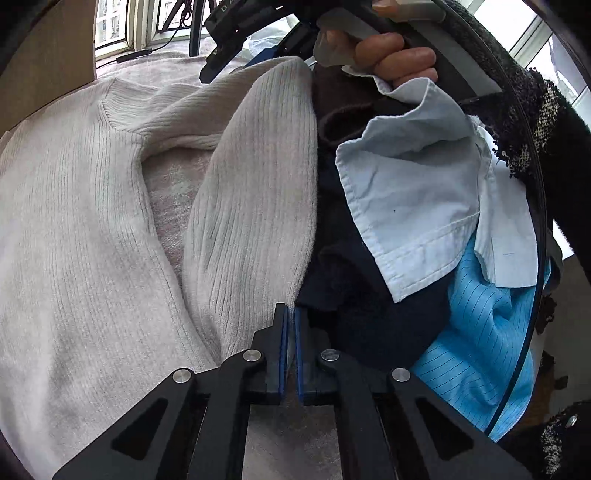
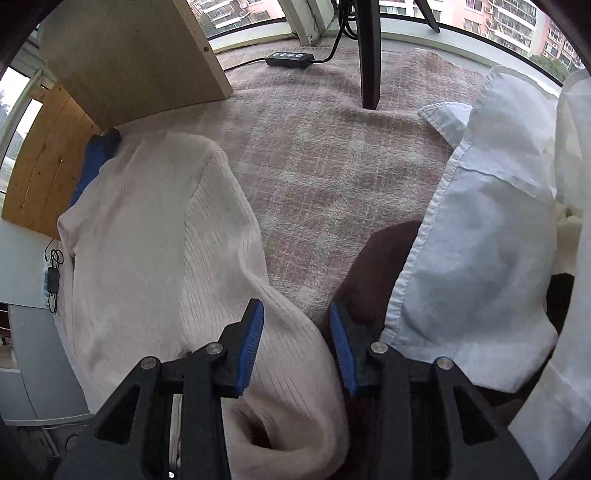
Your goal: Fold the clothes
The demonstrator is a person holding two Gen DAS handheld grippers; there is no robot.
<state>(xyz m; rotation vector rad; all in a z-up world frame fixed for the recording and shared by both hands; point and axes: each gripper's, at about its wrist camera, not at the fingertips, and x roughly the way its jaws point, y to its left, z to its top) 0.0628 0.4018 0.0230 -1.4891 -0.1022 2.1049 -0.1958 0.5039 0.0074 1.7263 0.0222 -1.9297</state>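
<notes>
The left tongs (image 1: 291,321) are pinched on the sleeve cuff of the cream ribbed knit sweater (image 1: 92,221), which lies spread on the pinkish woven blanket (image 2: 314,147); the right tongs (image 2: 297,332) gape over the sleeve, gripping nothing; best carry the sleeve flat across the body, avoiding the pale blue shirt (image 1: 406,192); beyond, windows (image 2: 498,22) and a power strip (image 2: 290,59).

Both wrist cameras look forward along their fingers, close above the clothes; the left faces the pile. Both share the cream ribbed knit sweater (image 1: 85,229) (image 2: 147,236).
</notes>
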